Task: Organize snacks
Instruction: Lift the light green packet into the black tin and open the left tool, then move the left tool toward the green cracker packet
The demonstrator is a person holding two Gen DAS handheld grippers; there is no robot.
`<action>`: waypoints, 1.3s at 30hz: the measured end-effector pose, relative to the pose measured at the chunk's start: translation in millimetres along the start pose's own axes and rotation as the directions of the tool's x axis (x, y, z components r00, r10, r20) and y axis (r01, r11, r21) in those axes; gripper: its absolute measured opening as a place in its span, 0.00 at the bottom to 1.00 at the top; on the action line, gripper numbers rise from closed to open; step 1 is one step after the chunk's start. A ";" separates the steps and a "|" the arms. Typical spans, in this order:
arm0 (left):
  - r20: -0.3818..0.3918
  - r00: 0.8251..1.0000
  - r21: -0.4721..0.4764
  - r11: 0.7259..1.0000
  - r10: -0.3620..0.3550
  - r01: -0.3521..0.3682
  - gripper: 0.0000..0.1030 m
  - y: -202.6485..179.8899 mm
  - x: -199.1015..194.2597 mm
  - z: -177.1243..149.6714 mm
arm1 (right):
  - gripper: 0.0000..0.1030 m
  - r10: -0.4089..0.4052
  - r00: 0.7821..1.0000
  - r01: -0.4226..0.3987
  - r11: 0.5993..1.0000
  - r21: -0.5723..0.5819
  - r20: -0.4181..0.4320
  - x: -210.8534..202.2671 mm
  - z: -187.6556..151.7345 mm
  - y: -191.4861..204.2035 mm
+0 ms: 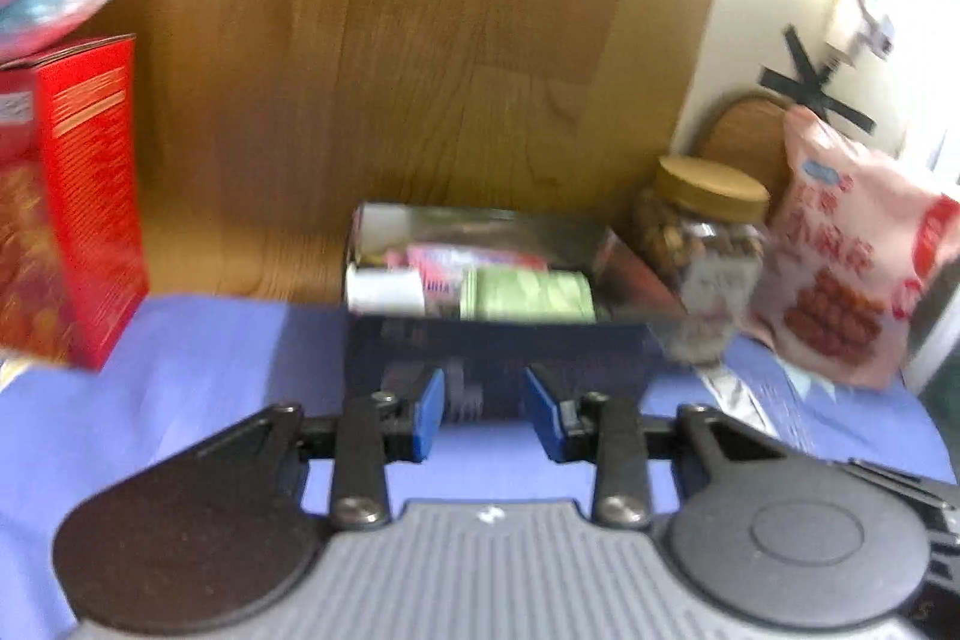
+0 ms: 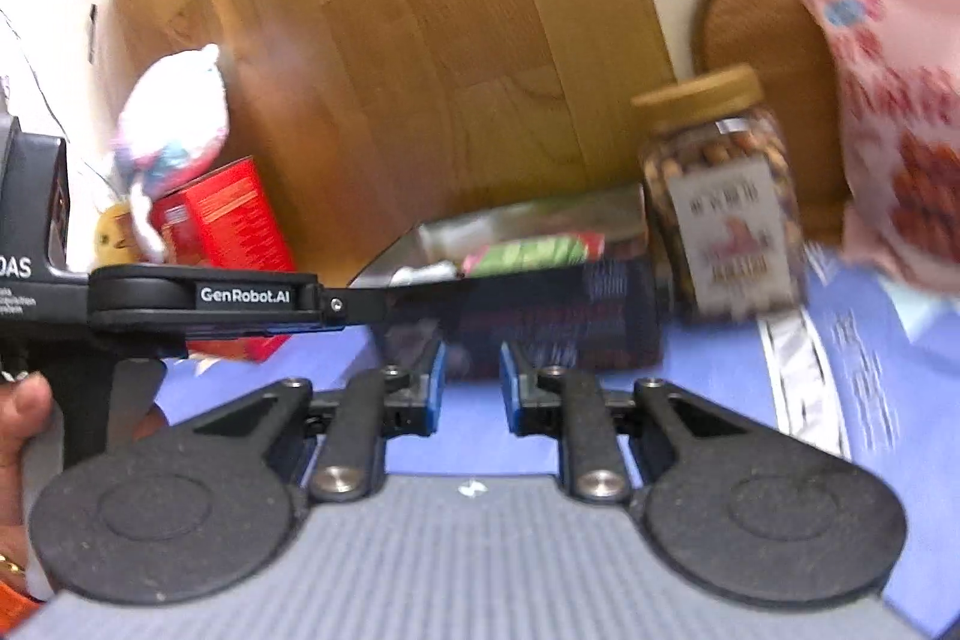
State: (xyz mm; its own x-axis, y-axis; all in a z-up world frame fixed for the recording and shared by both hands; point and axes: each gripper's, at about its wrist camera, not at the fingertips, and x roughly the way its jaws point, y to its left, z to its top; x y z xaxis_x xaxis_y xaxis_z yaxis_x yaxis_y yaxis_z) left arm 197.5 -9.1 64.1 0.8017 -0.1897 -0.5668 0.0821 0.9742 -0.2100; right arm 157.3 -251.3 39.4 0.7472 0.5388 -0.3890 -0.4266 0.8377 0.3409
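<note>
Both grippers, left (image 1: 483,409) and right (image 2: 471,387), hover released and empty over the blue cloth (image 1: 198,376), facing the dark box (image 1: 486,280) of snack packets, with the nut jar (image 1: 702,250) and pink bag (image 1: 840,250) beside it.

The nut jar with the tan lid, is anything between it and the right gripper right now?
Nothing visible blocks it. The right gripper is open and empty, pointed at the dark snack box; the nut jar stands just right of that box on the blue cloth, with the pink snack bag further right.
</note>
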 end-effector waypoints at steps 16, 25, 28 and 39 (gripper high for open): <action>-0.020 0.998 0.007 0.998 0.068 -0.067 0.31 -10.0 -86.5 -94.8 | 0.28 -0.006 0.999 0.009 0.998 0.060 -0.051 -84.1 -87.0 44.3; -0.008 0.993 0.017 0.993 0.120 -0.120 0.33 4.4 -96.3 -129.4 | 0.31 -0.040 0.996 0.045 0.997 0.058 -0.078 -95.0 -115.3 49.5; -0.012 0.990 0.026 0.990 0.139 -0.139 0.35 7.4 -94.0 -138.2 | 0.31 -0.041 0.995 0.046 0.997 0.059 -0.089 -94.4 -119.0 51.1; 0.021 0.997 -0.006 0.997 0.072 -0.072 0.41 20.6 -93.8 -154.2 | 0.32 -0.059 0.991 0.067 0.996 0.061 -0.119 -88.4 -125.0 52.4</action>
State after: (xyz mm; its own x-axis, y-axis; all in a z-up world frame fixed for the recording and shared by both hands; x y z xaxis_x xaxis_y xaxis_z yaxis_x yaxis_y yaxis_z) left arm 32.7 10.0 -9.9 0.8177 -0.1165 -0.5638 0.0204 0.9846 -0.1738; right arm 5.3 -243.9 -15.4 0.7051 0.4949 -0.5078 -0.3438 0.8650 0.3655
